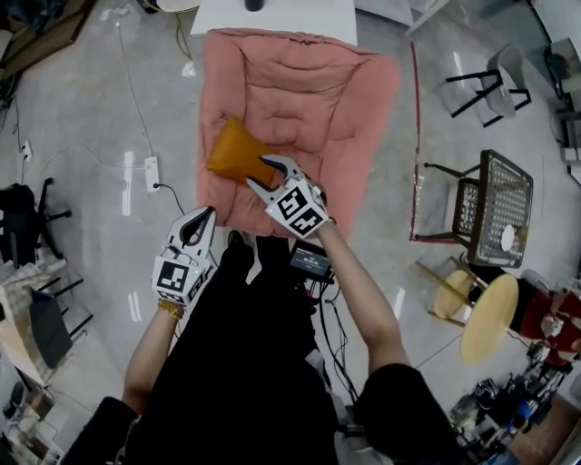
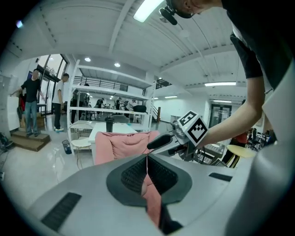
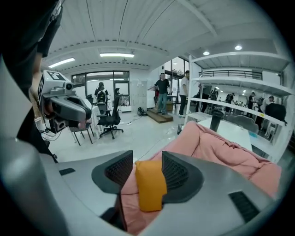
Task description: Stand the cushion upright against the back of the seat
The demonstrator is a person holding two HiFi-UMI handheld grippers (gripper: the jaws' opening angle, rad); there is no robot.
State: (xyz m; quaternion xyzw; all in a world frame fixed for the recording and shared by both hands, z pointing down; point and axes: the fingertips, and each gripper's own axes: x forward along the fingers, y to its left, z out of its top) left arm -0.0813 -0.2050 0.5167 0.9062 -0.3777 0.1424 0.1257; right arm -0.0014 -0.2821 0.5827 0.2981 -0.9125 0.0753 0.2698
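Our right claw (image 3: 147,162) is clenched on the cushion (image 3: 150,186): the orange end fills the gap between the two pads and sticks out past them. From above, that claw (image 1: 261,170) bites the cushion's (image 1: 234,153) near right corner, while the rest of it lies out to the left and away from us.

Our left claw (image 2: 147,159) is clenched on nothing, its pads meeting at the tips with only a sliver of pink showing through the slit lower down. It (image 1: 209,213) hangs just off the front left corner of the seat (image 1: 309,100), near the right claw but apart from it.

The cushion sits on the front left part of the seat, close to the left edge and near the front edge. Beyond and to the right of it we see bare pink quilting all the way up to the seat's back, which lies at the far end by the white table (image 1: 281,14).

Left of the seat the floor (image 1: 91,136) is open apart from a power strip (image 1: 152,173) and its cable. On the right, a wire chair (image 1: 495,204) stands well apart from the seat's edge
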